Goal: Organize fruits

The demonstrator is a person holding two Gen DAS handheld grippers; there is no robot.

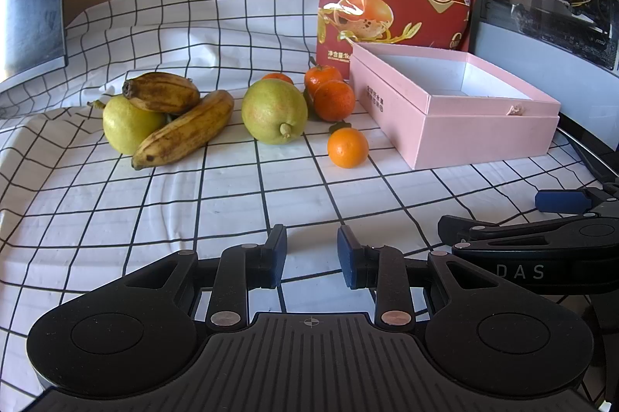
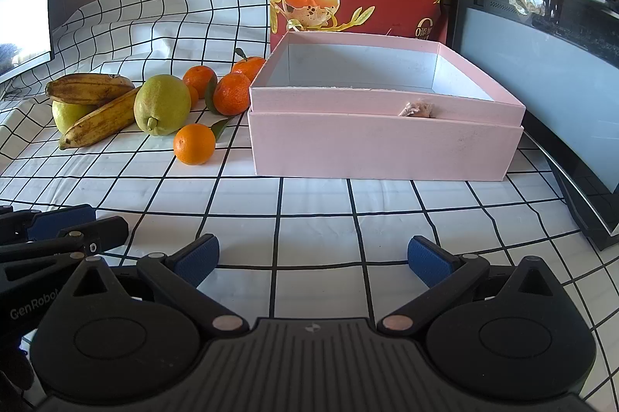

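Both claws hovered empty, left claw (image 1: 311,253) narrowly parted, right claw (image 2: 312,259) spread; next, probably grasp the near tangerine (image 2: 194,144) for the pink box (image 2: 383,149).

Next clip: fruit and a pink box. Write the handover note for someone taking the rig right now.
Left tongs: part open, empty, above the cloth.
Right tongs: wide open, empty, facing the box.
Fruit all on the cloth left of the box: two bananas, two lemons, several tangerines, the nearest one alone in front.
Done: nothing; box is empty.
Left: presumably move every fruit into the box.
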